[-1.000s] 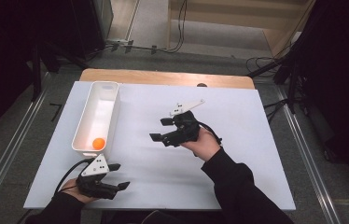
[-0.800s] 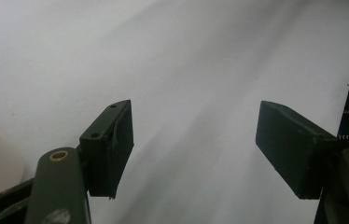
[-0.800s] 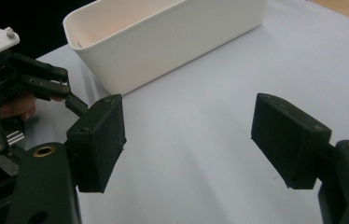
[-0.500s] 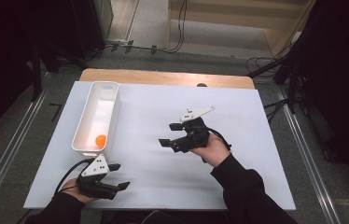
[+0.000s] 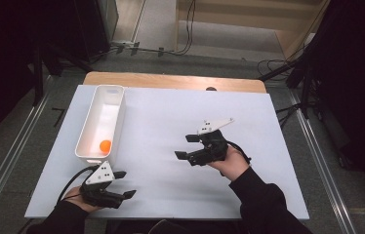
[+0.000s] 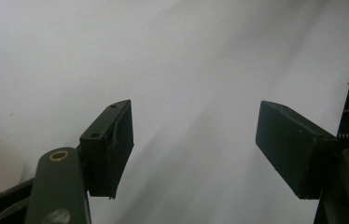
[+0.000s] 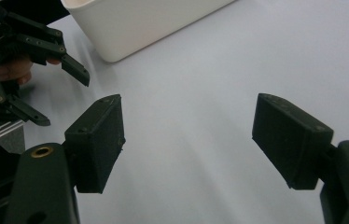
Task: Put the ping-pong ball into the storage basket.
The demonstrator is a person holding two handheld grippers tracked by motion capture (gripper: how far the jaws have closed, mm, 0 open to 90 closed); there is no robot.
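- Orange ball (image 5: 105,145) sits in the white bin (image 5: 116,116), left of frame.
- Looks light, smooth, rolls easily (pinch across its middle, gently).
- Right gripper (image 5: 187,146) and left gripper (image 5: 125,184): both spread, empty.

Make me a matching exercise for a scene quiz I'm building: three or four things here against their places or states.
Things:
1. ball
2. tray
3. left gripper
4. right gripper

Places or states:
A. white, along the table's left side
B. open, near the table's front edge
C. orange, inside the tray
D. open, above the table's middle

Pairs: 1-C, 2-A, 3-B, 4-D
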